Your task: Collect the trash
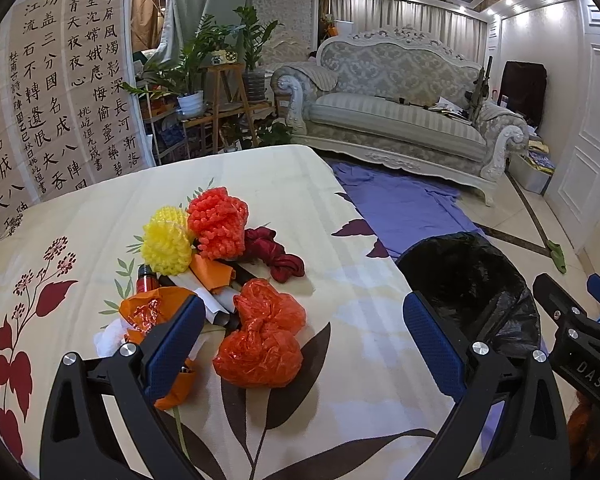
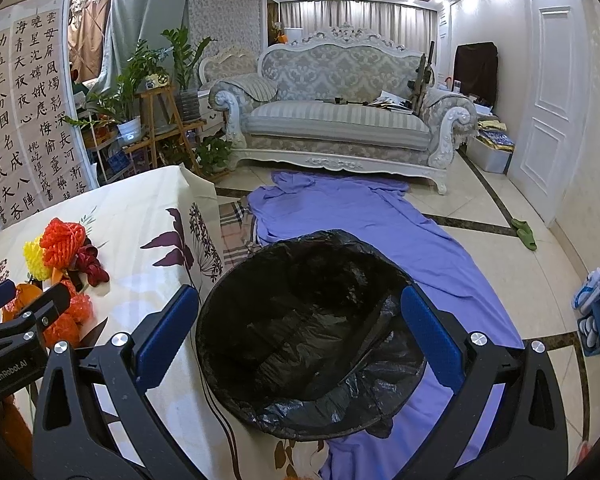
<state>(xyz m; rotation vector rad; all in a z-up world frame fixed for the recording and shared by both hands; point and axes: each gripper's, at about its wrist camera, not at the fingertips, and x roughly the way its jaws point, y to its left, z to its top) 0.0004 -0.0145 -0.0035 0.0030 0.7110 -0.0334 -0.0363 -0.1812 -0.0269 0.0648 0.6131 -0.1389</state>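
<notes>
Both claws are spread and empty. Left claw faces the red bag on the worktop, likely next; right claw hangs over the bin beside it.

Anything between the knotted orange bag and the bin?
Nothing: in the left wrist view, only bare floral tablecloth separates the knotted orange plastic bag from the black-lined bin, which stands just off the table's edge.

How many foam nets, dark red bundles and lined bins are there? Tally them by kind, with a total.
Foam nets: 2 (yellow foam net, orange-red foam net)
Dark red bundle: 1
Black-lined bin: 1
Total: 4
</notes>
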